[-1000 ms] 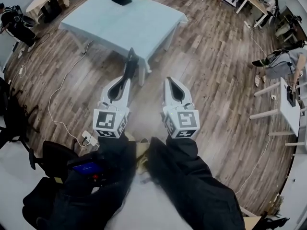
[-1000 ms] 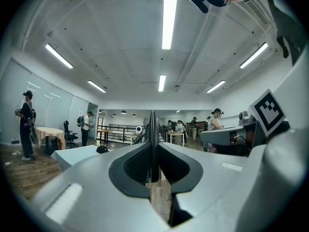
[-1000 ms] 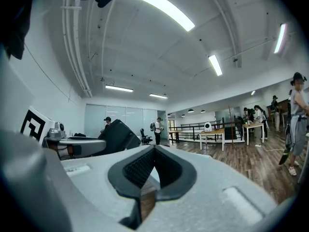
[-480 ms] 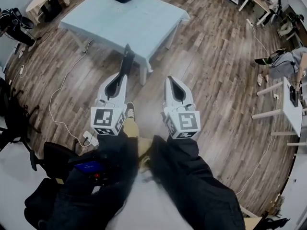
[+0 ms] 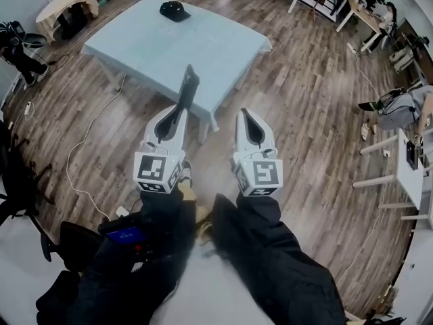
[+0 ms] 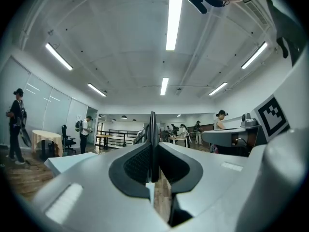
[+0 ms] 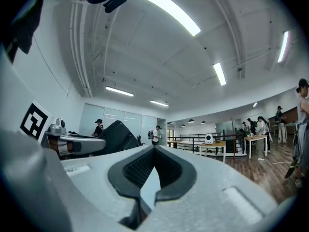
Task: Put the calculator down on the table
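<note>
A large open room with a wood-plank floor [image 5: 304, 114] has other desks and people around its edges. One pale blue tabletop [image 5: 169, 46] stands ahead of the person, its near stretch bare. Both tongs point level towards it. The right tongs [image 5: 247, 114] are closed on nothing. The left tongs [image 5: 178, 112] are clamped on the calculator [image 5: 188, 83], a thin dark slab held edge-up and jutting towards the tabletop's near edge. This looks like the carry-in step. Next, the slab probably needs bringing over the bare top, laying flat and letting go. A dark cap [image 5: 174, 9] lies at the far side, well clear.
</note>
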Available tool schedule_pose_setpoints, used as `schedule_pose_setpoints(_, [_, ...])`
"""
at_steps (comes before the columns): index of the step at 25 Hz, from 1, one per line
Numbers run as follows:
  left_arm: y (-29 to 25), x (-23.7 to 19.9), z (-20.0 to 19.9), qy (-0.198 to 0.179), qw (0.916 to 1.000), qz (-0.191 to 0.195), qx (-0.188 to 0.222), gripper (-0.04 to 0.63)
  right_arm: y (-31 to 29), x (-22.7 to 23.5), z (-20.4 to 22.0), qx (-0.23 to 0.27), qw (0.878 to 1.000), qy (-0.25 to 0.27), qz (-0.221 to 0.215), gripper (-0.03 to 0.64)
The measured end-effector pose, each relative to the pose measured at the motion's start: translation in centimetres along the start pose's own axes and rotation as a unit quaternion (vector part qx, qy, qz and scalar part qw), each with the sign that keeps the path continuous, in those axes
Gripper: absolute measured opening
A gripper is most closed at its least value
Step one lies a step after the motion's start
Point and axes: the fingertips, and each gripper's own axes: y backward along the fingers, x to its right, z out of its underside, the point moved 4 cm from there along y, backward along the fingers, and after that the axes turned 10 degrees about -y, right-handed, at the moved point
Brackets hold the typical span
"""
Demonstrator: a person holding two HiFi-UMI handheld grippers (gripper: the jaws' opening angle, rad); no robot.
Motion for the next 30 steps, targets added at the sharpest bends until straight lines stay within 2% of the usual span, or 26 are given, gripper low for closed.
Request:
schedule_pose_setpoints(17, [-13.7,-11.8,4.8,0.033,0.9979,0.032,-0.045,0.044,-18.7,1.8,2.2,-0.052,0.999,-0.008,0.008,-0.002])
schedule_pose_setpoints(25, [-17.6,-14.9,7.3,0.046,0.9958,0.050,-0.061,0.044,-24.5,2.0,3.8,-0.077,0.997,0.011,0.006,-0.002])
schedule_pose_setpoints(30, [-19.2,-14.8,8.8,0.052,0.9938,0.052,-0.084,0.044,-26.0,3.2,5.3,-0.097,0.995,-0.003,0.004,-0.002])
